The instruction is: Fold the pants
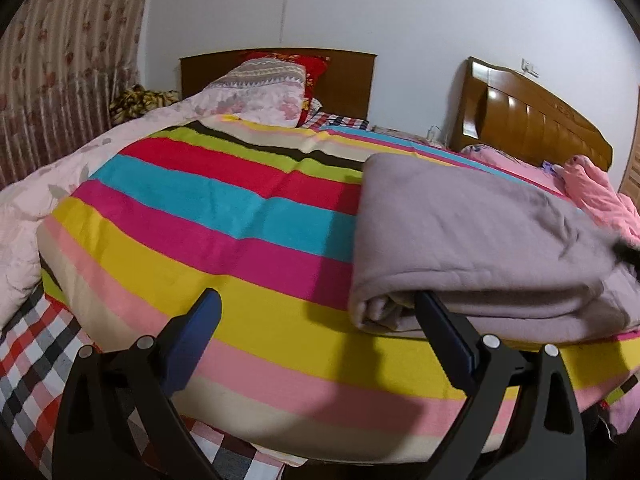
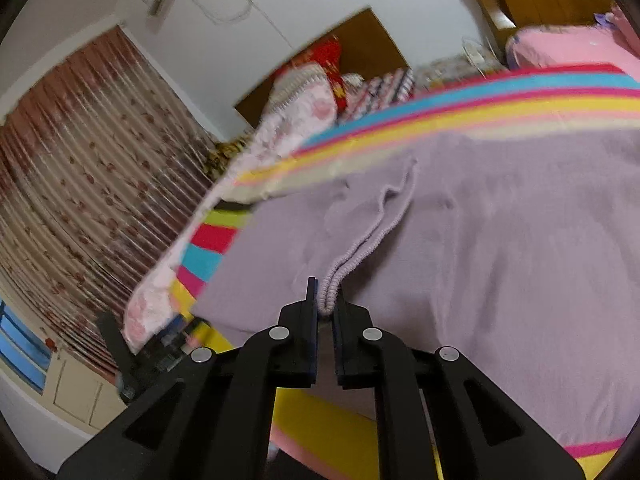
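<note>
Mauve-grey pants [image 1: 480, 248] lie folded in layers on a striped blanket [image 1: 224, 216] on the bed. My left gripper [image 1: 318, 304] is open and wide; its right finger [image 1: 444, 332] pokes into the folded near-left edge of the pants, its left finger [image 1: 200, 324] is over bare blanket. In the right wrist view the pants [image 2: 500, 240] fill the middle and right. My right gripper [image 2: 326, 300] is shut on the pants' ribbed elastic edge [image 2: 360, 248], which rises as a ridge between the fingers. The left gripper body [image 2: 132, 360] shows at lower left there.
A floral quilt [image 1: 48, 208] and pillows [image 1: 264, 84] lie at the left and far end of the bed. A checked sheet [image 1: 36, 360] hangs at the near-left corner. A second bed with a pink cover [image 1: 600, 196] stands right. Curtains [image 2: 80, 208] hang left.
</note>
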The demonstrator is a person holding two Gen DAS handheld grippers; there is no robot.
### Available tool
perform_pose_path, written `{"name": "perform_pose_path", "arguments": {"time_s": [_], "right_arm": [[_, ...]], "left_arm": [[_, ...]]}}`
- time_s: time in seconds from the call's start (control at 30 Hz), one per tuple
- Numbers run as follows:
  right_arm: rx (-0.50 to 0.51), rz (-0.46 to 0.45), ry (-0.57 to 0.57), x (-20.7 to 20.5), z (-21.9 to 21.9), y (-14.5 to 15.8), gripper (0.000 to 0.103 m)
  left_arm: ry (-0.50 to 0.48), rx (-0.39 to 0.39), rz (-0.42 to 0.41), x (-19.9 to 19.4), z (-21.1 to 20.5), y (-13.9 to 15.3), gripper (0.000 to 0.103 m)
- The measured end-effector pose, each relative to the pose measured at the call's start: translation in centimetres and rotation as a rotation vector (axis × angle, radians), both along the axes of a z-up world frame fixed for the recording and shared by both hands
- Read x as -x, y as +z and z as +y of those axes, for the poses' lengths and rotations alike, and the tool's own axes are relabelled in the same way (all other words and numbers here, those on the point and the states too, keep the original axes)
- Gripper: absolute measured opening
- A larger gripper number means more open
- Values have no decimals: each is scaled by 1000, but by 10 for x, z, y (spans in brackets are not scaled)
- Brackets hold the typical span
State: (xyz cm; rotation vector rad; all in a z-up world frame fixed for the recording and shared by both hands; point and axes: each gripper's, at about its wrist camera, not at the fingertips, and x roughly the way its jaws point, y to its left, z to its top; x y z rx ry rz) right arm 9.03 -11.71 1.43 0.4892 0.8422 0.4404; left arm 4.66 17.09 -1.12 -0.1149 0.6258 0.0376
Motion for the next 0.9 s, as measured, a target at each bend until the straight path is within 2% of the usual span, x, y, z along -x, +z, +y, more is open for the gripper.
{"name": "perform_pose_path", "arguments": {"time_s": [0.07, 0.1, 0.3, 0.4, 0.47, 0.5, 0.53, 0.57, 0.6, 0.63, 0.67, 0.9], "right_arm": [[-5, 50, -3, -8, -2, -21, 9], [-19, 42, -4, -9, -4, -25, 9], [6, -22, -1, -7, -6, -11, 9], [51, 22, 9, -10, -2, -19, 10], [48, 34, 11, -7, -3, -19, 13], [50, 38, 14, -6, -5, -17, 16], [53, 37, 9, -4, -9, -12, 24], [58, 18, -15, -1, -16, -4, 37], [62, 0, -36, 1, -22, 0, 45], [69, -16, -58, 3, -28, 5, 63], [80, -26, -76, 1, -34, 10, 71], [117, 73, 6, -34, -26, -6, 71]], "left_arm": [[4, 20, 10, -2, 4, -3, 97], [4, 24, 13, -2, 4, -4, 97], [-4, 4, 25, -3, 3, -6, 97], [-5, -15, 27, -3, 0, -8, 98], [-7, -21, 31, -2, 0, -8, 98], [-4, -20, 32, -1, 1, -8, 98], [0, -24, 31, -1, 1, -7, 98], [5, -35, 28, 1, 2, -5, 98], [7, -41, 26, 2, 2, -5, 98], [9, -45, 23, 3, 2, -4, 98], [11, -44, 20, 4, 3, -3, 98], [-9, -48, 10, 7, -7, 0, 98]]}}
